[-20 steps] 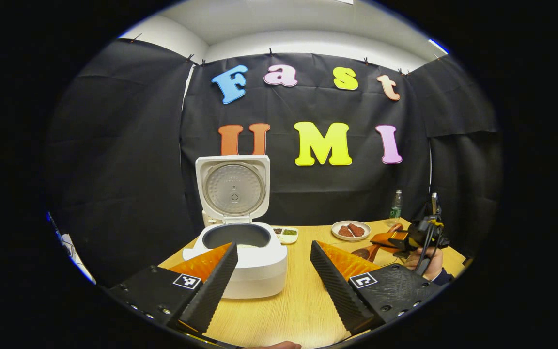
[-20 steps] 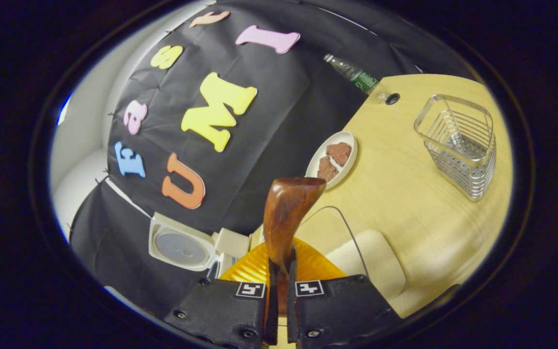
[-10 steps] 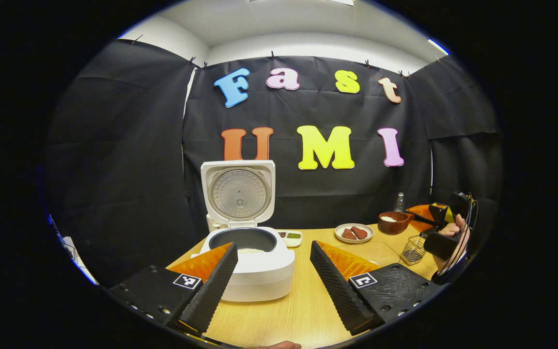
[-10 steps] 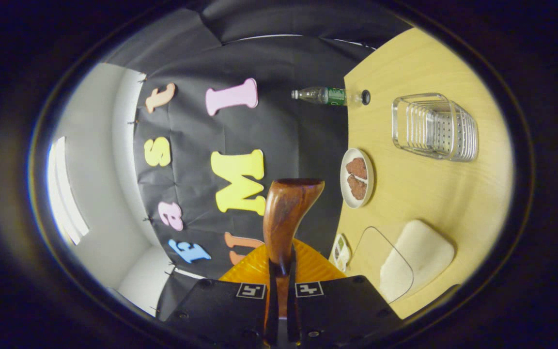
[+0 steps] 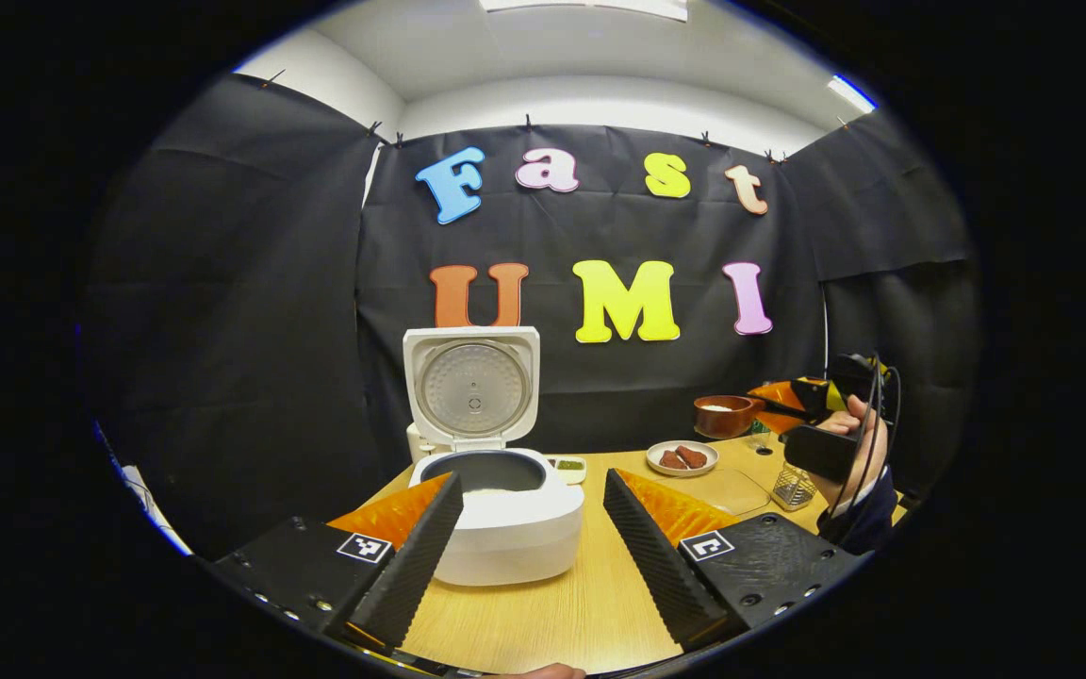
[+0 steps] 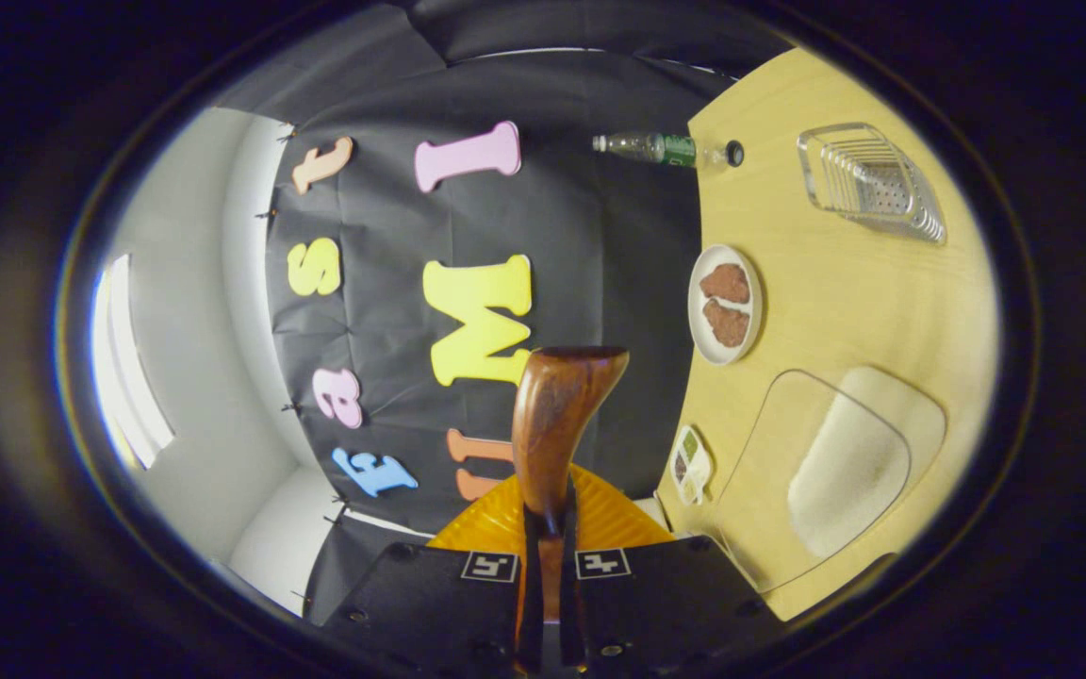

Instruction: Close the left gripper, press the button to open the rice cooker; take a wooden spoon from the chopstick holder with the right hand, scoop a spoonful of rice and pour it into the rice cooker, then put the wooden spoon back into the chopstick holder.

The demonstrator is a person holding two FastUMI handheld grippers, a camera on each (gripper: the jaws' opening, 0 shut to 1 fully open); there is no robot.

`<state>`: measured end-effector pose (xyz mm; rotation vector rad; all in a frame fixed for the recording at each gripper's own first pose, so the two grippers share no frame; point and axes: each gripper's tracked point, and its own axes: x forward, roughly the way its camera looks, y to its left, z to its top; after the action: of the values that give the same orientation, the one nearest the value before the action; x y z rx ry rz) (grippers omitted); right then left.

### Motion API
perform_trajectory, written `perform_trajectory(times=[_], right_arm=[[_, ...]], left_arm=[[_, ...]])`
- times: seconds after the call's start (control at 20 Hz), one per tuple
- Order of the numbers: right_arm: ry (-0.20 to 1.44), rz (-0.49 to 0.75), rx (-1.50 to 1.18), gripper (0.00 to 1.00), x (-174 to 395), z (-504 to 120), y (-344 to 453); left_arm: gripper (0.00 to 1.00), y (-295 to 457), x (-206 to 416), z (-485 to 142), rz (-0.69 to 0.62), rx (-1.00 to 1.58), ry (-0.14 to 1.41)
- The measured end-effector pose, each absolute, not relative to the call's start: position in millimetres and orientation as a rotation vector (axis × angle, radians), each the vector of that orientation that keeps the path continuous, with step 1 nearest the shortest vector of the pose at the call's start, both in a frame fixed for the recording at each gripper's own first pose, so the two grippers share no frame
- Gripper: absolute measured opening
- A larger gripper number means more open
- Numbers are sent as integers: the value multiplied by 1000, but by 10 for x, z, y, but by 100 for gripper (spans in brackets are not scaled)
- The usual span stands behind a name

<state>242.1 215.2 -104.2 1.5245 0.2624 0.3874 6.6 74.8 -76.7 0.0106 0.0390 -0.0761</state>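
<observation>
We see the rice cooker (image 5: 496, 509) at six o'clock, lid already up. Our left gripper (image 5: 534, 538) gapes wide and empty. Our right gripper (image 6: 543, 566) clamps the wooden spoon (image 6: 557, 415), loaded with rice. Pouring and returning it to the chopstick holder (image 6: 868, 179) remain.
</observation>
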Motion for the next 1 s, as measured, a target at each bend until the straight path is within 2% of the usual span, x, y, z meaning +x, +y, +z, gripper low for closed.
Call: perform_trajectory(times=[0.4,0.55,0.7,1.0], right_arm=[[389,533,1309,9,2621,-754,3527],[439,543,1215,10,2803,-812,3906],[413,560,1067,10,2945,-756,4192],[259,623,691,10,3056,-596,4640]], left_arm=[[95,972,-109,-812,-66,4,75],[95,976,-158,-766,-74,-19,62],[95,907,-216,-767,-114,-63,69],[95,1011,-213,-821,-68,-46,80]])
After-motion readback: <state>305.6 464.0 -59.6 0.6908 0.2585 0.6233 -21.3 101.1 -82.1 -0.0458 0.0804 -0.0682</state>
